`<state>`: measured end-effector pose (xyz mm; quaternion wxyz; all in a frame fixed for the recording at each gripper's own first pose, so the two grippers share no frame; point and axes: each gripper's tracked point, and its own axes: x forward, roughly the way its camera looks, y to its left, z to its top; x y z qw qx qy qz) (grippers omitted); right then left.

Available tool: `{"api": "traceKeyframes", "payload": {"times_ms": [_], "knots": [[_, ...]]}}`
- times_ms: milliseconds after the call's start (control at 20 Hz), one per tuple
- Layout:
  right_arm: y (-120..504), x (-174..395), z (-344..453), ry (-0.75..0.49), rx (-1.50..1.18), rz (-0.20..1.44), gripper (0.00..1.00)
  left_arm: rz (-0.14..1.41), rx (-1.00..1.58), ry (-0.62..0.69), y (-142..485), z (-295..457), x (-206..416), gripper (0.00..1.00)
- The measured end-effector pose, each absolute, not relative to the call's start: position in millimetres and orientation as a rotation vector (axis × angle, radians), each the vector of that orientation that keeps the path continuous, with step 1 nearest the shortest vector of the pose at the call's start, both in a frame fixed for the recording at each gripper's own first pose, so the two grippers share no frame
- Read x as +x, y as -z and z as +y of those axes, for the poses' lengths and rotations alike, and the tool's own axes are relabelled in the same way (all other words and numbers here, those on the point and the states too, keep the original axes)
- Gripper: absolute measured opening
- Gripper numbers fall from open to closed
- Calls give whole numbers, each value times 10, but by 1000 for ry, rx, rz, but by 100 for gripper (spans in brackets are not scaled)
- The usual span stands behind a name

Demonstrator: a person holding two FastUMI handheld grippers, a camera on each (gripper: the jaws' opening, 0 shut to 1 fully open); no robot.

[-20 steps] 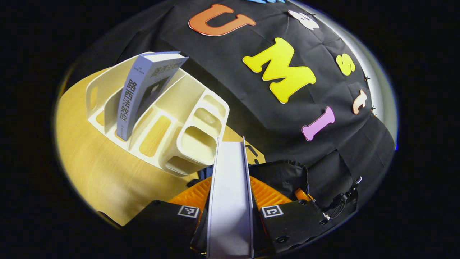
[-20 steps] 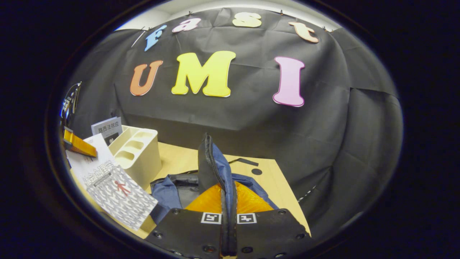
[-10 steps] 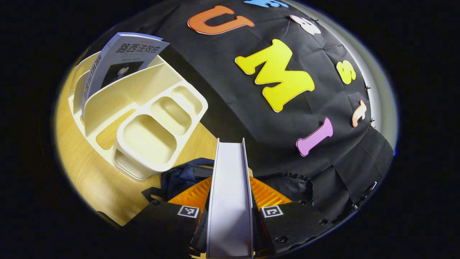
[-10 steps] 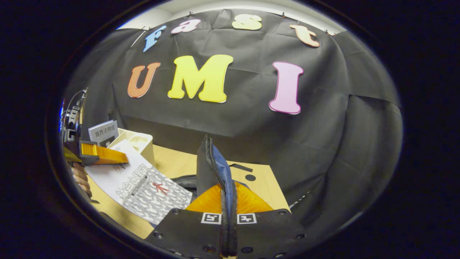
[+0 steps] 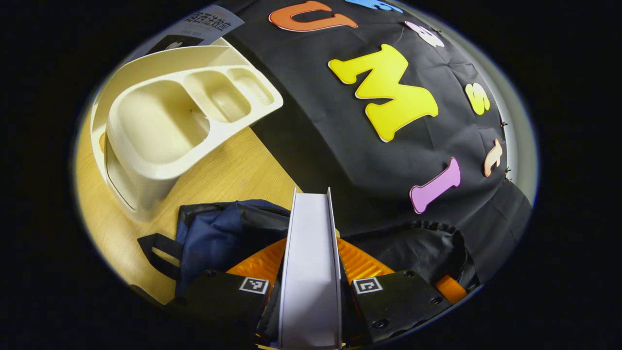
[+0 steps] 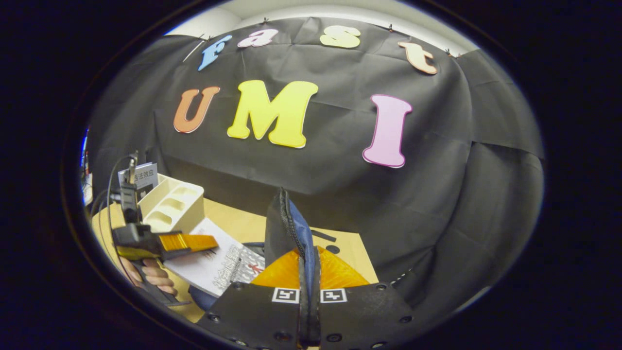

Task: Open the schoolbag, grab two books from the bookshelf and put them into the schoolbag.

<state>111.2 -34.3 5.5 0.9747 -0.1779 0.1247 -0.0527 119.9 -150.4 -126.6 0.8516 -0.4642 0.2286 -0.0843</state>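
Now the left gripper [image 5: 310, 272] clamps a book [image 5: 311, 262], the right gripper [image 6: 309, 296] pinches the schoolbag [image 6: 286, 228] flap; the book may catch the rim.

Wooden table [image 5: 228, 170] — pale grain (black cloth wall [image 6: 437, 194] behind).

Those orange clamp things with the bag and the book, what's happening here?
A person is packing a schoolbag with two hand-held grippers. The left gripper is clamped on a white book and holds it just above the bag. The right gripper pinches the bag's zippered flap and holds it upright, so the bag is open. A second book stands in the cream bookshelf on the wooden table.
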Motion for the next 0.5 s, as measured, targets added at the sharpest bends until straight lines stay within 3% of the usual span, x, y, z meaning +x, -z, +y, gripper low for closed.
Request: {"api": "traceKeyframes", "payload": {"times_ms": [500], "knots": [[-83, 1133, -23, 72, -397, 216, 1, 491, -964, 238, 1746, -2212, 1059, 50]]}}
